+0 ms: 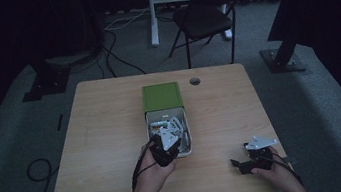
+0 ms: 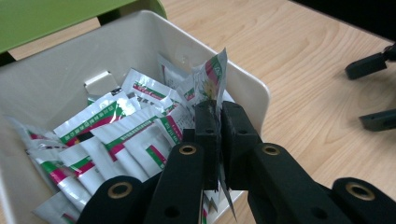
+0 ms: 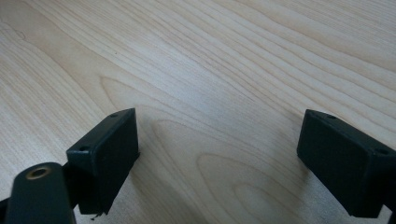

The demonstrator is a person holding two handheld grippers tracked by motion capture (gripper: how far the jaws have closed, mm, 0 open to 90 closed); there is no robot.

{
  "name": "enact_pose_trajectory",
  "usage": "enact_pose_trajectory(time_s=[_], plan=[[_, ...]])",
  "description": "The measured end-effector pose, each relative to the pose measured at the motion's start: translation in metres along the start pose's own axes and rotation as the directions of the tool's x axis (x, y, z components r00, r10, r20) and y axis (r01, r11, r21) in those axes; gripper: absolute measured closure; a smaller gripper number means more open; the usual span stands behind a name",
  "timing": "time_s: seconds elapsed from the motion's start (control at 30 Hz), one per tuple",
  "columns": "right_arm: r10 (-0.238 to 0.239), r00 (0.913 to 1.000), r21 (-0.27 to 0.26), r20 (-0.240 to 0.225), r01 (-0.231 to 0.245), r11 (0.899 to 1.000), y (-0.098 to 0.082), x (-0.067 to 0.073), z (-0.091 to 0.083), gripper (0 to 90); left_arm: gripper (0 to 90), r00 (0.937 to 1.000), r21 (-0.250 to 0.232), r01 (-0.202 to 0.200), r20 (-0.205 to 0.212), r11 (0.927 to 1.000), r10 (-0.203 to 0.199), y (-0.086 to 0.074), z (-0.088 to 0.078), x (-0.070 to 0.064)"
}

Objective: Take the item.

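Left gripper view: the left gripper (image 2: 218,122) has its fingers (image 2: 205,133) pinching one white sachet (image 2: 211,79) by its edge, holding it upright over the near corner of the white box (image 2: 254,95) full of similar sachets. The right gripper (image 3: 219,154) rests low over the bare desk (image 3: 224,60), fingers spread wide.

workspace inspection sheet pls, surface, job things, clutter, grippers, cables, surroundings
surface: wooden table, round hole near far edge
job's things: white bin of sachets, green lid behind it; one sachet pinched
clutter: nothing seen
grippers: left gripper shut on sachet over the bin; right gripper open, low over bare table
cables: one trails from each gripper; more on the floor
surroundings: dark room, folding chair, stand bases
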State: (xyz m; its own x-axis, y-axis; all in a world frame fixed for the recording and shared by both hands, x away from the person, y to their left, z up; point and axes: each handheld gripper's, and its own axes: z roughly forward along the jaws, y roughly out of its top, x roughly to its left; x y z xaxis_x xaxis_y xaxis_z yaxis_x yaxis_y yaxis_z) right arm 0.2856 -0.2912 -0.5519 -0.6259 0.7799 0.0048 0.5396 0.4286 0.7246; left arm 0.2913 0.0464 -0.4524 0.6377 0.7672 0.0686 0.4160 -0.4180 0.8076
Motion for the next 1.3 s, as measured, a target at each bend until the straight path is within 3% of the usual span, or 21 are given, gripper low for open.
enact_pose_trajectory(time_s=[0.17, 0.33, 0.6, 0.97, 1.3], plan=[[-0.001, 1.0000, -0.001, 0.000, 0.001, 1.000, 0.000, 0.000, 0.000, 12.4, 86.7, 0.9998, -0.024, 0.010, 0.018, 0.9997, -0.009, 0.003, -0.011, 0.005], [0.000, 1.0000, 0.000, 0.000, 0.000, 1.000, 0.000, 0.000, 0.000, 12.4, 86.7, 0.9999, -0.051, -0.012, 0.007, 0.9986, 0.013, 0.006, -0.023, 0.010], [0.000, 1.0000, 0.000, 0.000, 0.000, 1.000, 0.000, 0.000, 0.000, 12.4, 86.7, 1.0000, -0.111, 0.000, -0.003, 0.9938, 0.000, 0.011, -0.040, 0.021], [0.001, 1.0000, 0.001, 0.001, -0.001, 1.000, 0.000, 0.000, 0.000, 12.4, 86.7, 0.9988, -0.157, 0.014, -0.044, 0.9875, -0.021, 0.003, -0.057, 0.044], [-0.001, 1.0000, 0.000, 0.001, 0.001, 1.000, 0.000, 0.000, 0.000, 12.4, 86.7, 0.9958, -0.218, 0.029, -0.078, 0.9755, -0.047, -0.010, -0.076, 0.064]])
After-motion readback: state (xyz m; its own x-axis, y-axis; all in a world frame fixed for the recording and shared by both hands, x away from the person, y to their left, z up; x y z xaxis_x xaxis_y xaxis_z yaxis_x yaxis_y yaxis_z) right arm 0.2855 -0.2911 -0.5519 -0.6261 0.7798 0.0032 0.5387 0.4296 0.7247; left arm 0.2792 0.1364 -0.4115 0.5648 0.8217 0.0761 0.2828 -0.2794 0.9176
